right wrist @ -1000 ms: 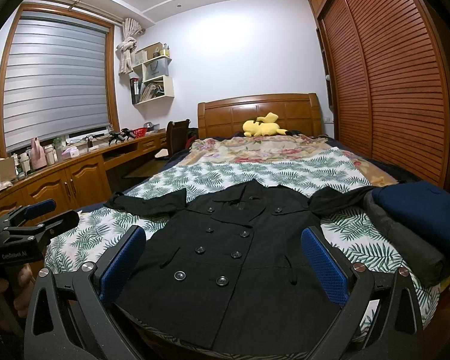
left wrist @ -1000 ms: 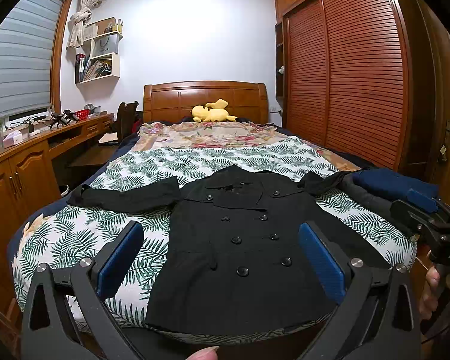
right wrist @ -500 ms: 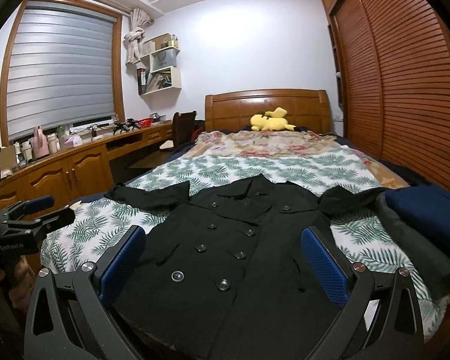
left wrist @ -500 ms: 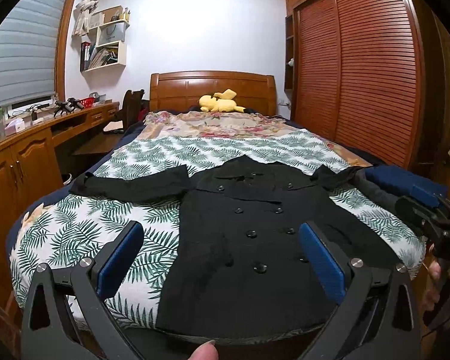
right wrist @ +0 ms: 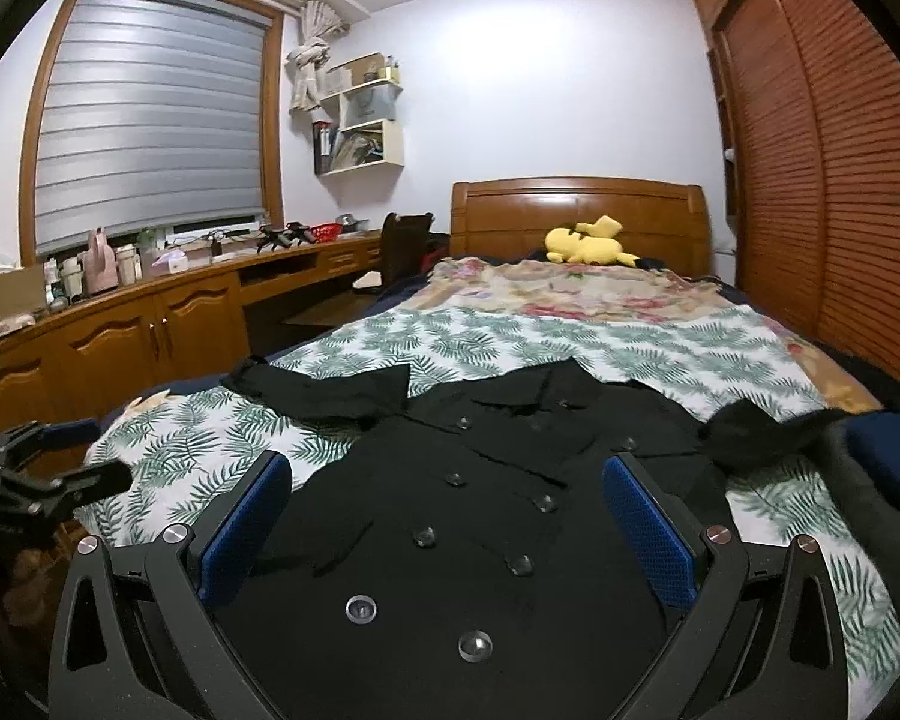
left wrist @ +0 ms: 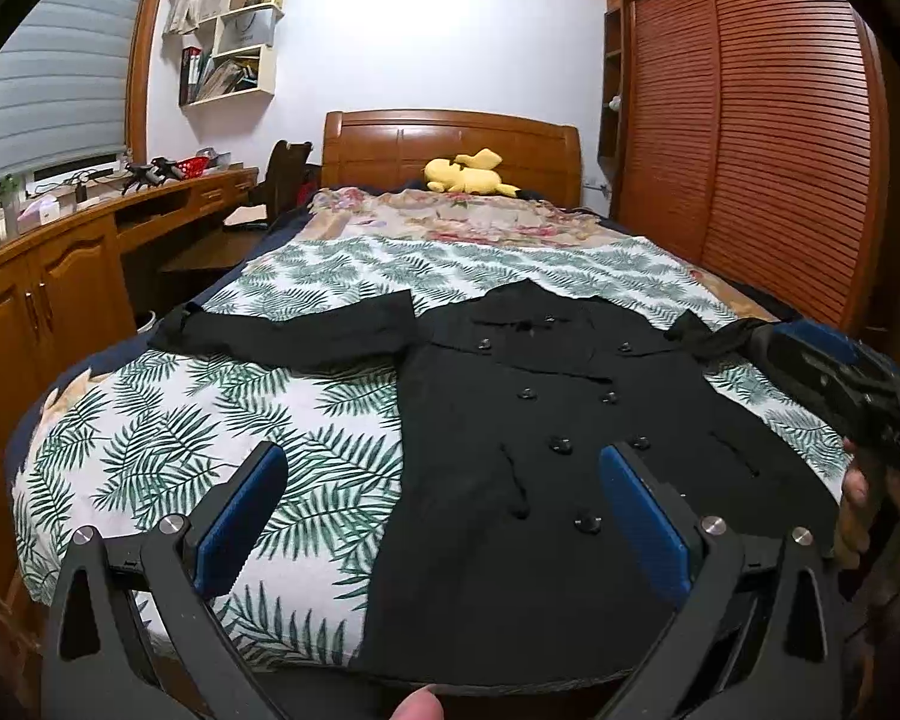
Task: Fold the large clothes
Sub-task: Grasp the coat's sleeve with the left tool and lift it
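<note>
A black double-breasted coat [left wrist: 546, 420] [right wrist: 468, 516] lies flat, front up, on the leaf-print bedspread [left wrist: 168, 432] [right wrist: 570, 342]. One sleeve [left wrist: 294, 330] [right wrist: 330, 390] stretches out to the left. The other sleeve [left wrist: 708, 336] [right wrist: 750, 426] reaches right toward folded clothes. My left gripper [left wrist: 444, 510] hovers open above the coat's lower left edge, blue pads wide apart, nothing between them. My right gripper [right wrist: 450, 522] hangs open low over the coat's buttoned front, also holding nothing. Each gripper shows at the edge of the other's view.
A stack of folded dark blue clothes [right wrist: 888, 450] sits at the bed's right edge. A yellow plush toy [left wrist: 468, 177] lies by the wooden headboard [left wrist: 450, 144]. A long wooden desk with cabinets [right wrist: 150, 324] runs along the left wall. Slatted wardrobe doors [left wrist: 750, 120] line the right.
Both grippers have moved forward and lower toward the coat, which now looms larger in both views. The coat has not moved, and both stay open.
</note>
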A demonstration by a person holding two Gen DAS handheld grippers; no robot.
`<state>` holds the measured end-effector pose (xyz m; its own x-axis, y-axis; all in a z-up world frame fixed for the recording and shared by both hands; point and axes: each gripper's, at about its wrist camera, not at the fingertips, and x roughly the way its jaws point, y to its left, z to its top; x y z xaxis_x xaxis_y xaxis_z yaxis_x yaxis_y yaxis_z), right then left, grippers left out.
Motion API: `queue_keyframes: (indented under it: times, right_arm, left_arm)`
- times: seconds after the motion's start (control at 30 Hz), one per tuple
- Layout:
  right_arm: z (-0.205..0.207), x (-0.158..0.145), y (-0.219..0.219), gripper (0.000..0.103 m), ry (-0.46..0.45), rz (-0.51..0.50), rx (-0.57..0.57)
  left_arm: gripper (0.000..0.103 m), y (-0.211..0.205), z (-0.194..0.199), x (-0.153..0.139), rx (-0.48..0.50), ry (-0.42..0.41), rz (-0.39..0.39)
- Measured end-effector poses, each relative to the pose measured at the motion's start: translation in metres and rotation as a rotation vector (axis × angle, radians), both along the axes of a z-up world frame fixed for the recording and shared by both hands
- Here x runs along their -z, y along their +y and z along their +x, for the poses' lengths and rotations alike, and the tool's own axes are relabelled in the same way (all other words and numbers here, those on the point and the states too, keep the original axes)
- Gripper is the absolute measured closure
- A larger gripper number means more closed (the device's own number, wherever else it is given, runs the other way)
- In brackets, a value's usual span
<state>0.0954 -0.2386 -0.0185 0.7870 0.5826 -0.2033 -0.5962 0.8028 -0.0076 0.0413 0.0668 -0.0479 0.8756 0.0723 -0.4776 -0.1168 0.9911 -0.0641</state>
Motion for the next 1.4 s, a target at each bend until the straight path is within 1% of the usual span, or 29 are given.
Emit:
queue_keyframes:
  times: [0.23, 0.43, 0.53, 0.63, 0.73, 0.77, 0.8, 0.93, 1.03, 1.1, 1.17, 1.23, 1.33, 1.4]
  right_arm:
    - [0.032, 0.005, 0.02, 0.0, 0.005, -0.015, -0.047]
    - [0.078, 0.016, 0.045, 0.0, 0.053, -0.032, -0.09]
    - [0.107, 0.025, 0.057, 0.0, 0.095, -0.069, -0.114]
    - [0.127, 0.028, 0.064, 0.0, 0.103, -0.116, -0.135]
    - [0.144, 0.035, 0.068, 0.0, 0.148, -0.14, -0.165]
    - [0.149, 0.038, 0.068, 0.0, 0.165, -0.151, -0.174]
    - [0.152, 0.039, 0.07, 0.0, 0.174, -0.159, -0.182]
    - [0.163, 0.039, 0.073, 0.0, 0.207, -0.188, -0.195]
    - [0.168, 0.032, 0.072, 0.0, 0.218, -0.19, -0.193]
    - [0.172, 0.031, 0.074, 0.0, 0.233, -0.199, -0.183]
    - [0.175, 0.03, 0.078, 0.0, 0.234, -0.206, -0.179]
    - [0.175, 0.026, 0.083, 0.0, 0.221, -0.216, -0.167]
    - [0.172, 0.024, 0.091, 0.0, 0.199, -0.23, -0.144]
    - [0.172, 0.024, 0.092, 0.0, 0.204, -0.239, -0.137]
  left_arm:
    - [0.0, 0.015, 0.01, 0.018, -0.039, 0.046, 0.006]
    - [0.0, 0.032, 0.029, 0.037, -0.071, 0.104, -0.007]
    - [0.0, 0.046, 0.04, 0.042, -0.104, 0.117, -0.033]
    - [0.003, 0.059, 0.054, 0.042, -0.127, 0.127, -0.05]
    - [0.008, 0.074, 0.067, 0.041, -0.148, 0.131, -0.074]
    - [0.012, 0.081, 0.073, 0.04, -0.157, 0.132, -0.085]
    - [0.015, 0.086, 0.076, 0.04, -0.165, 0.131, -0.09]
    - [0.022, 0.107, 0.095, 0.04, -0.171, 0.128, -0.113]
    - [0.029, 0.127, 0.116, 0.045, -0.168, 0.148, -0.144]
    - [0.037, 0.142, 0.133, 0.049, -0.166, 0.168, -0.166]
    - [0.041, 0.158, 0.151, 0.054, -0.162, 0.187, -0.188]
    - [0.043, 0.171, 0.168, 0.057, -0.161, 0.196, -0.193]
    - [0.043, 0.19, 0.196, 0.062, -0.179, 0.212, -0.179]
    - [0.043, 0.204, 0.214, 0.068, -0.188, 0.223, -0.181]
